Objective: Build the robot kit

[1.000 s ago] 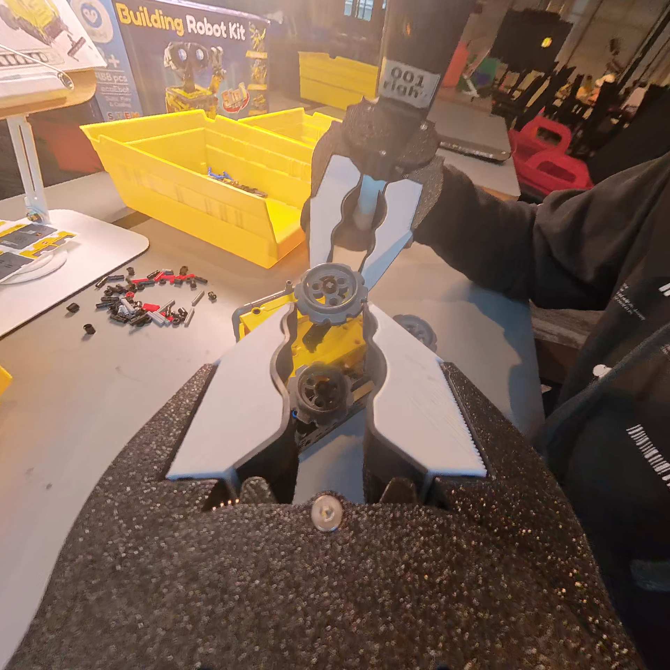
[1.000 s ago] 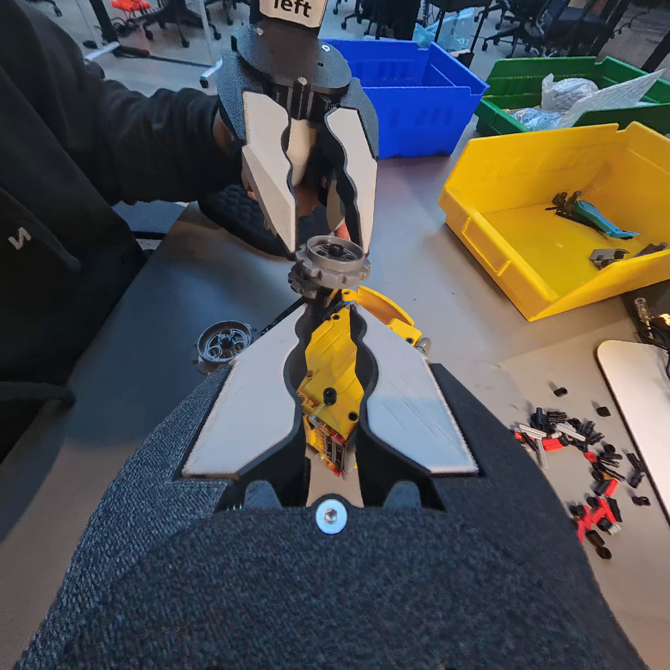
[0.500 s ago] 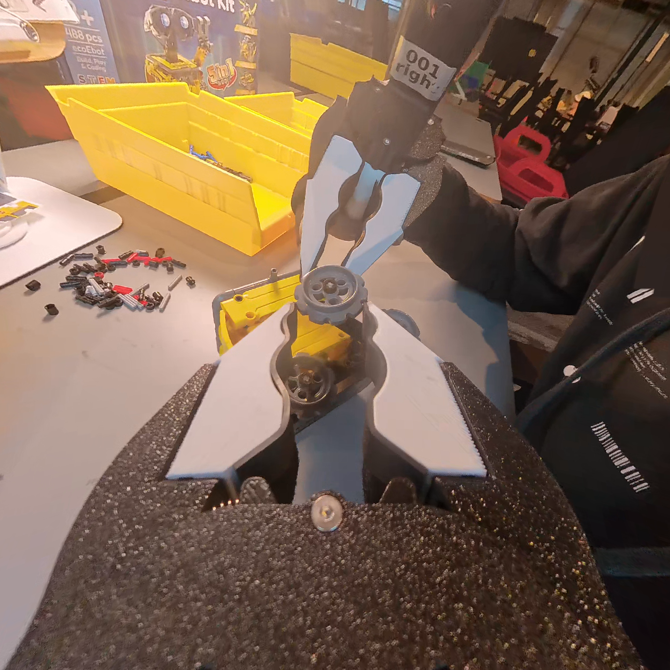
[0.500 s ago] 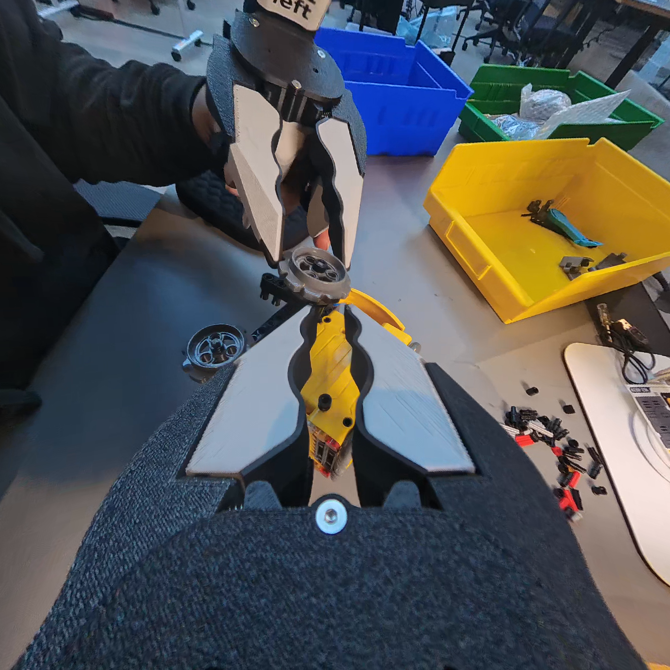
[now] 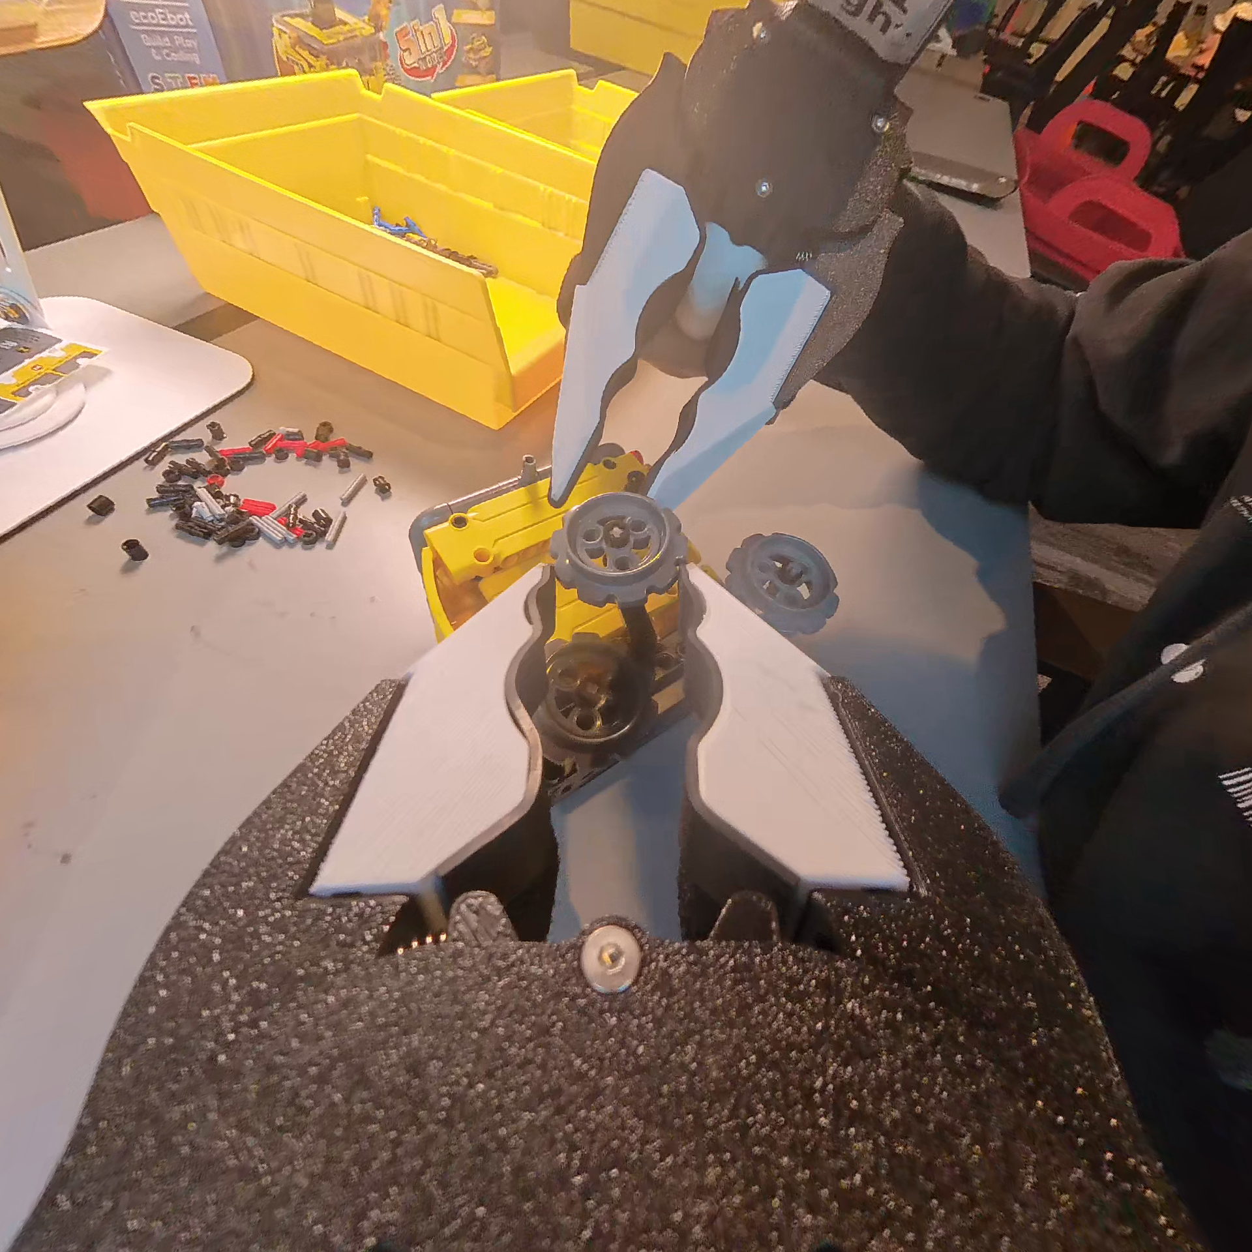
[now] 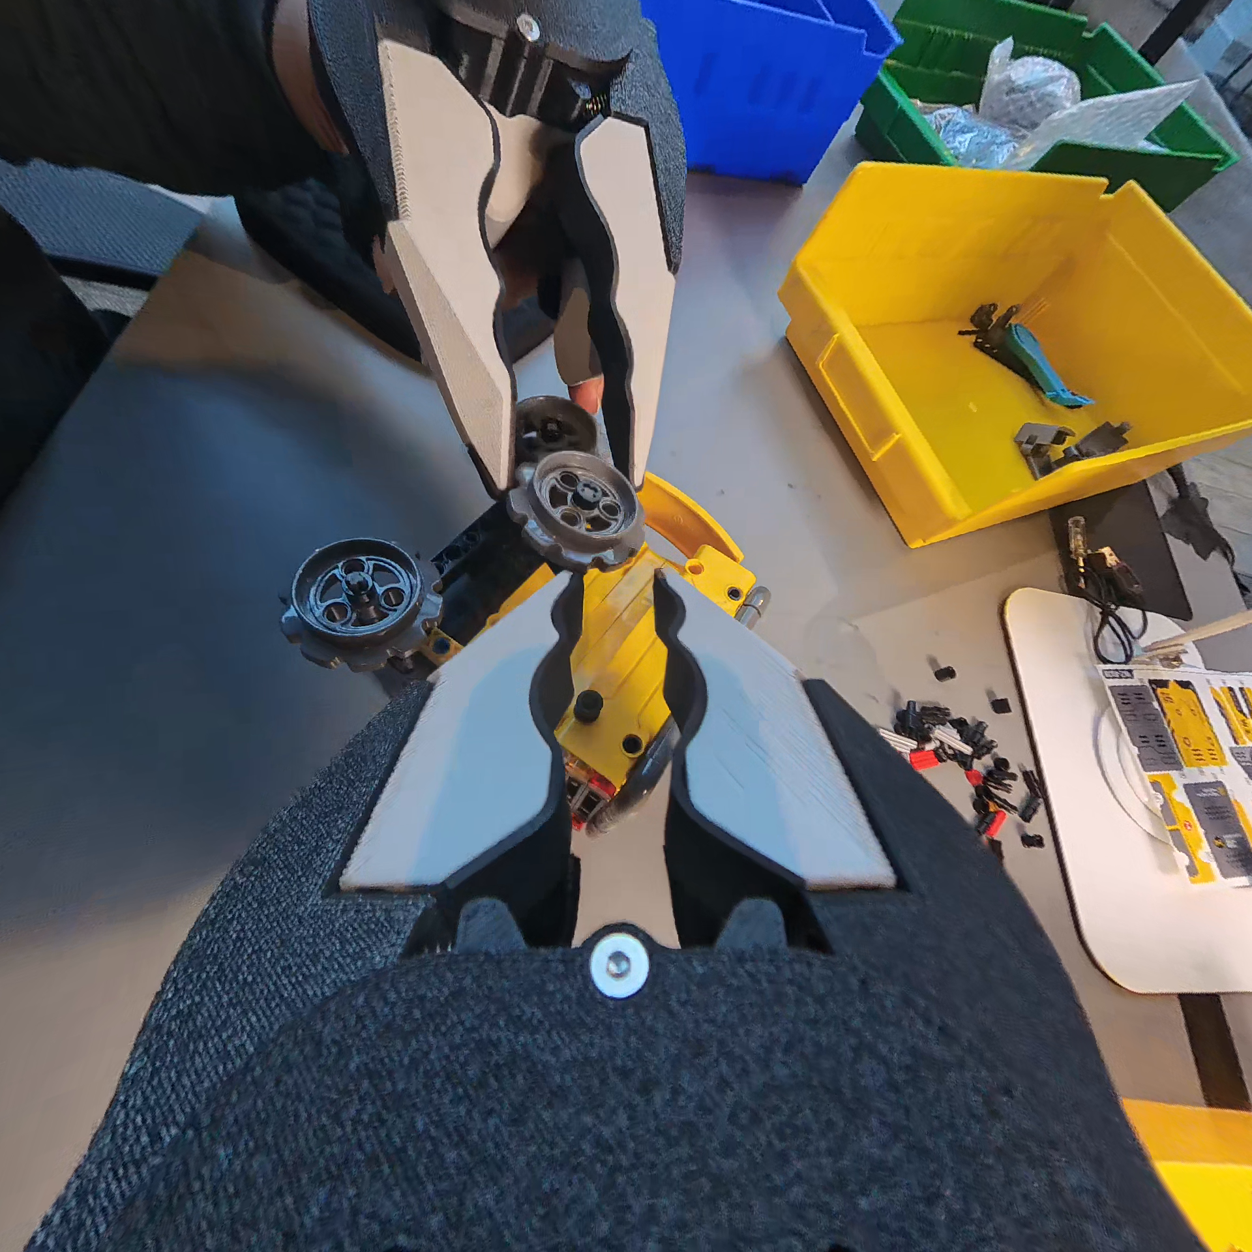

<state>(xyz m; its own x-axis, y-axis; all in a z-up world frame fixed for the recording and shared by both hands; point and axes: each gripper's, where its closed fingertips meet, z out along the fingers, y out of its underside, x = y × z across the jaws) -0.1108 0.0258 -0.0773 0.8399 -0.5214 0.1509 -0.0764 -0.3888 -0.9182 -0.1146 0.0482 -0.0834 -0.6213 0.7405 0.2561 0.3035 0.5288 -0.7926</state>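
The yellow model (image 6: 613,667) sits pinched between the right gripper (image 6: 613,582)'s nearly closed fingers. The grey toothed wheel (image 5: 615,549) on its top lies at the left gripper (image 5: 613,576)'s narrowly parted tips, contact unclear. Loose pins (image 6: 962,759) lie right of the right gripper.

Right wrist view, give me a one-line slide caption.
Right gripper clamps a yellow brick-built model while the left gripper grips its grey toothed wheel.

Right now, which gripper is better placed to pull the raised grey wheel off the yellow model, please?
Left. The left gripper has its tips on both sides of the grey wheel, seemingly pinching it, while the right gripper is closed on the yellow model, steadying it.
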